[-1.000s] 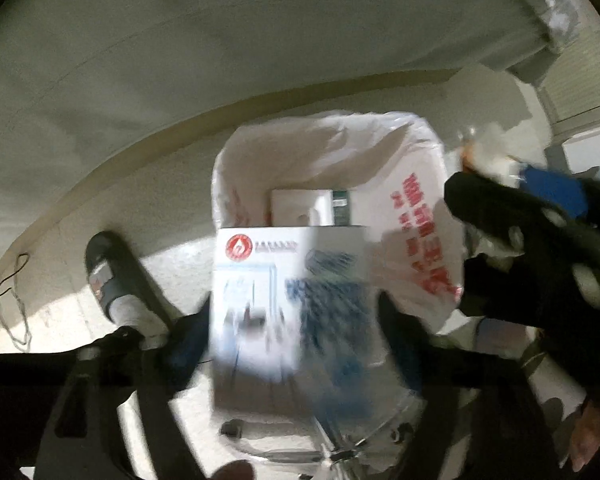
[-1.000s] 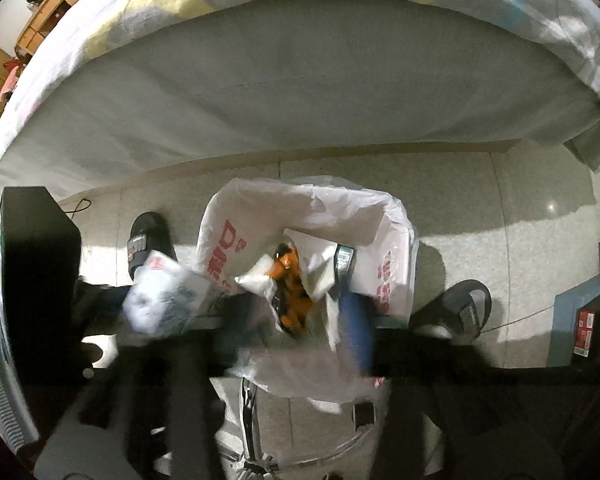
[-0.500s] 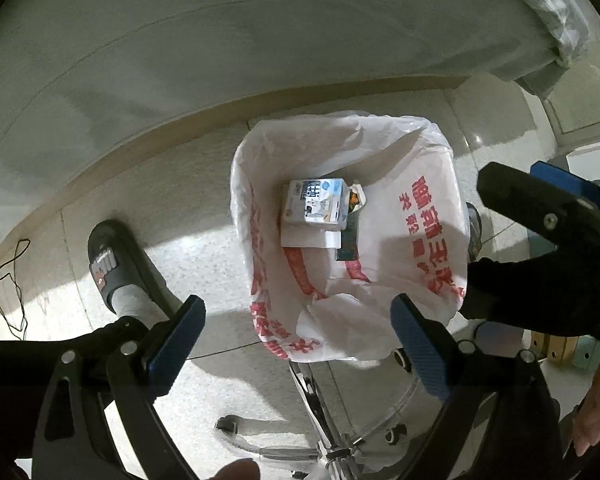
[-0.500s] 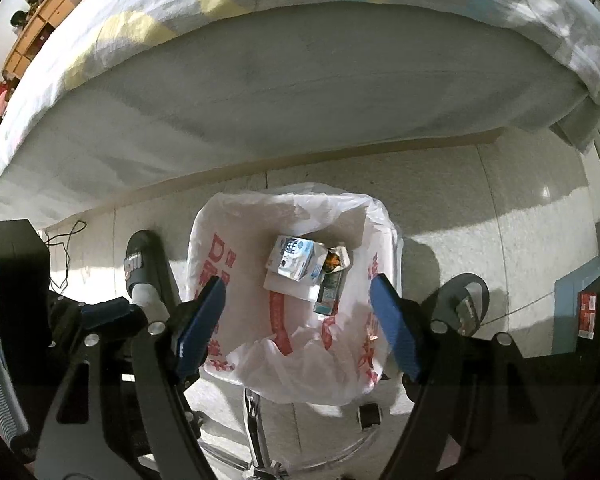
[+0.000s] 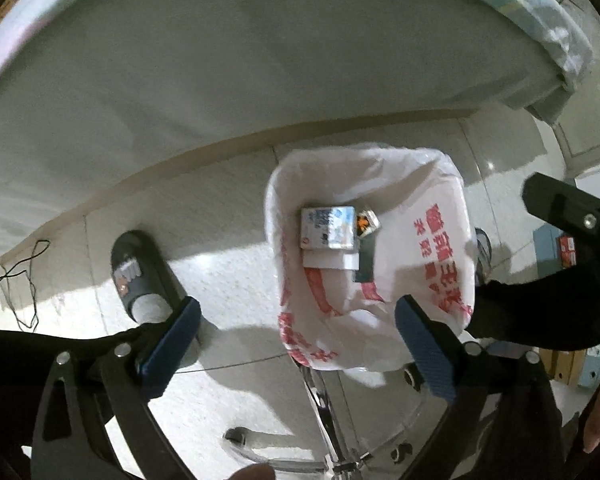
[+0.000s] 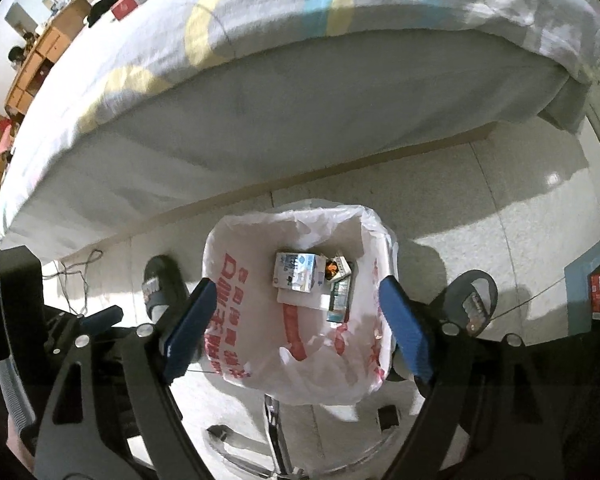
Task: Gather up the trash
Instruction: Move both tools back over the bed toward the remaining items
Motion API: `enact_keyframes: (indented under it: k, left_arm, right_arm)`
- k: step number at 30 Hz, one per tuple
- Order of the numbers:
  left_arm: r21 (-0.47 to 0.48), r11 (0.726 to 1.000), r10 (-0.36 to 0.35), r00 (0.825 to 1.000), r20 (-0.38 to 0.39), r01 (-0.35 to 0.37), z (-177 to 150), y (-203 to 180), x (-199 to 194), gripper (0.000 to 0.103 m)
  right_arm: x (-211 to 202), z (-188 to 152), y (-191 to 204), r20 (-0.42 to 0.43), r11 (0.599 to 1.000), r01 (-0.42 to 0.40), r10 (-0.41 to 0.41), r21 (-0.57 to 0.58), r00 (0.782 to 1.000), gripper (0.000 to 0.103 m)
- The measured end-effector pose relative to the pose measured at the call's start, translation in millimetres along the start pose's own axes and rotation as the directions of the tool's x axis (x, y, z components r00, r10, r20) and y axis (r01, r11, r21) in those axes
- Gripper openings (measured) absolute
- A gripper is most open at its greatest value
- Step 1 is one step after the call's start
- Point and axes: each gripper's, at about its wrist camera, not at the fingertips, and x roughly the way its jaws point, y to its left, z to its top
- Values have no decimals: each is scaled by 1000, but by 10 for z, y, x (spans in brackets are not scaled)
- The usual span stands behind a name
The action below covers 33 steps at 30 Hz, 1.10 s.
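1. I have both claws above the lined trash bin on the floor beside the bed.
2. My left claw is opening, nothing between its pads; my right claw is opening too, equally bare.
3. The blue-and-white carton and a small orange wrapper lie inside the bag.
4. I judge the drop finished; next I need to find more litter.

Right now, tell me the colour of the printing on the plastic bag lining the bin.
Red lettering on the white plastic bin bag; clearest in the right wrist view.
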Motion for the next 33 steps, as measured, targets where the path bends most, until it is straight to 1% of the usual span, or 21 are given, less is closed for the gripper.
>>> enact_keyframes:
  k: [3,6,9,11,12,13,15,16,18,19,20,21,23,25,27,28,29,31,33]
  left_arm:
    - [-41,999,5,999,49,-3,20,84,-137,95]
    - [-83,997,11,994,113,-1,50,174,-358,95]
    - [-117,993,31,980,196,-9,77,252,-639,95]
    - [-151,989,42,964,261,-2,86,317,-875,95]
    - [-164,986,46,957,287,2,84,345,-975,95]
    - [-179,984,52,945,322,7,83,374,-1104,95]
    - [-194,981,51,926,373,24,97,405,-1312,95]
    - [-200,979,48,918,394,34,109,425,-1415,95]
    - [-210,977,48,900,434,49,126,454,-1600,95]
    - [-212,975,45,889,456,59,142,467,-1703,95]
    - [-212,975,40,879,476,70,163,473,-1802,95]
    - [-212,974,38,874,485,75,188,460,-1876,95]
    - [-206,976,45,856,515,73,243,455,-2062,95]
    - [-198,978,47,844,535,71,265,458,-2180,95]
    - [-196,977,42,831,555,81,324,454,-2353,95]
    - [-195,977,42,827,560,82,357,474,-2416,95]
    - [-194,978,46,823,567,80,366,470,-2471,95]
    - [-194,978,56,813,579,70,391,489,-2592,95]
    - [-190,979,53,807,588,74,454,497,-2670,95]
  right_arm:
    - [-98,12,-21,22,1000,-18,18,13,1000,82]
    - [-269,22,-49,63,999,-39,38,23,997,83]
    - [-517,66,-53,134,997,-68,64,27,989,84]
    - [-729,97,-58,194,995,-97,89,29,977,85]
    - [-866,110,-52,232,994,-109,100,27,967,85]
    - [-954,117,-48,260,993,-113,103,25,960,86]
    - [-1182,131,-29,325,991,-133,122,13,938,89]
    - [-1338,139,-14,369,989,-149,137,4,919,90]
    - [-1519,143,11,421,986,-169,156,-7,894,92]
    - [-1660,157,28,457,984,-179,166,-14,874,93]
    - [-1737,168,30,479,983,-186,170,-15,861,95]
    - [-1857,186,41,509,980,-200,182,-19,841,96]
    - [-2025,231,69,541,977,-210,191,-27,819,96]
    - [-2216,300,101,574,976,-214,197,-39,795,96]
    - [-2346,377,113,582,975,-214,204,-53,787,96]
    - [-2440,430,138,598,975,-211,205,-61,775,96]
    - [-2495,461,154,608,975,-209,207,-69,767,96]
    - [-2598,536,210,618,979,-190,198,-79,761,96]
    - [-2683,627,273,624,981,-167,189,-95,758,96]
